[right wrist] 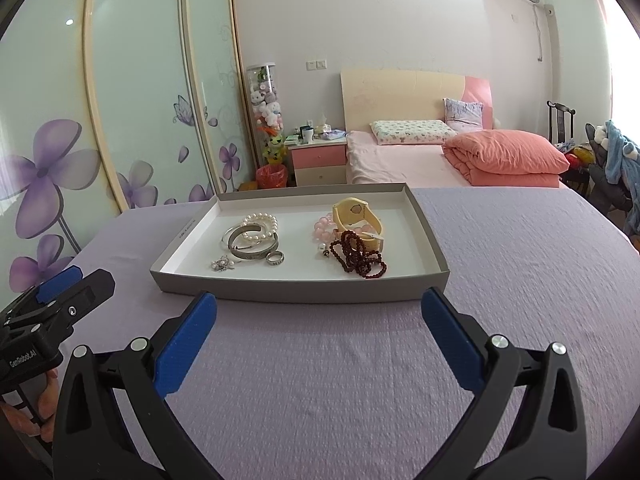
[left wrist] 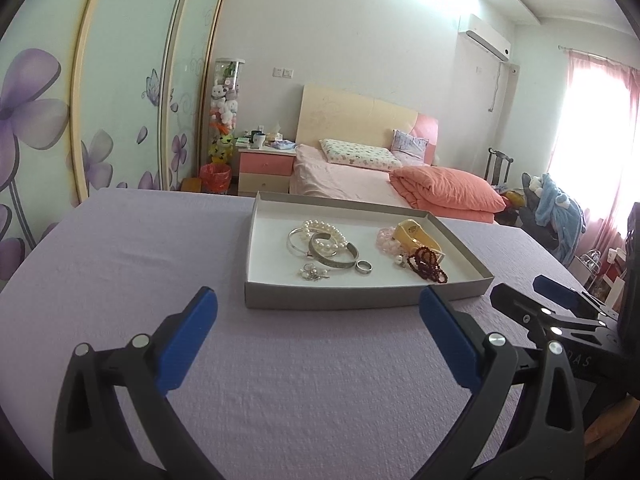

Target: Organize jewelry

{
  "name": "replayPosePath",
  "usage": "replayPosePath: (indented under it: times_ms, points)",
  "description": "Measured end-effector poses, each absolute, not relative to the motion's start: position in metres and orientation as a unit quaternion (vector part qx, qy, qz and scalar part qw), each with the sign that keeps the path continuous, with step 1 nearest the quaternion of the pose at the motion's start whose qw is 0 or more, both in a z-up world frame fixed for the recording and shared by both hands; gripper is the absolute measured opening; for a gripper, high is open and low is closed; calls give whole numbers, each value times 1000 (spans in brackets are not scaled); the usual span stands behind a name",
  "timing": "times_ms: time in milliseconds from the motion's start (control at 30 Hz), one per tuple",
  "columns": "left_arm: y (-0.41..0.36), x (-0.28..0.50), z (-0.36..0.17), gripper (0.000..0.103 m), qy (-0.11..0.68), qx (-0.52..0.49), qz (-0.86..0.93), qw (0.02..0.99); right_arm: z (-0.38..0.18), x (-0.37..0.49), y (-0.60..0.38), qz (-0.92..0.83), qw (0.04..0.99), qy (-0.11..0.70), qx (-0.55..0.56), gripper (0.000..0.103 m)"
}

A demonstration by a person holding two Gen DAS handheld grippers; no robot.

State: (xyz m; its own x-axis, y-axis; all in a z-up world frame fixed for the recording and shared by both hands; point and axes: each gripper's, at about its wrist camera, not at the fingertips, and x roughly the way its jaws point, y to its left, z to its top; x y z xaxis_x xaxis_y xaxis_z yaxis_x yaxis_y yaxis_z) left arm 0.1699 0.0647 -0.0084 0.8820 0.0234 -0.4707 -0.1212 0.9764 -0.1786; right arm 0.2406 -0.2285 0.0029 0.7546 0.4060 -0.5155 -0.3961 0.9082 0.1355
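On the lilac-clothed bench [right wrist: 520,280], both tongs, left tongs [left wrist: 318,306] and right tongs [right wrist: 319,308], hover spread apart, empty, short of the grey tray [right wrist: 304,291]; bracelets, ring and beads lie sorted inside.

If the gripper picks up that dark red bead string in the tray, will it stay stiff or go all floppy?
Probably floppy: the dark red bead string lies in loose tangled loops. It may snag, since it rests against the yellow watch and pink bracelet. The round beads look smooth, so they might slip between the pads.
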Motion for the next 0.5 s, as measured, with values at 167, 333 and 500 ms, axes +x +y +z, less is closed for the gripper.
replayPosePath:
  times_ms: [167, 333, 500]
  points:
    - [64, 171, -8, 101, 239, -103, 34, 965, 3, 241, -229, 214, 937, 277, 9, 102]
    - [63, 172, -9, 101, 241, -102, 33, 965, 2, 241, -229, 215, 936, 279, 11, 102]
    - [63, 173, -10, 101, 242, -101, 32, 964, 2, 242, -229, 215, 936, 280, 11, 102]
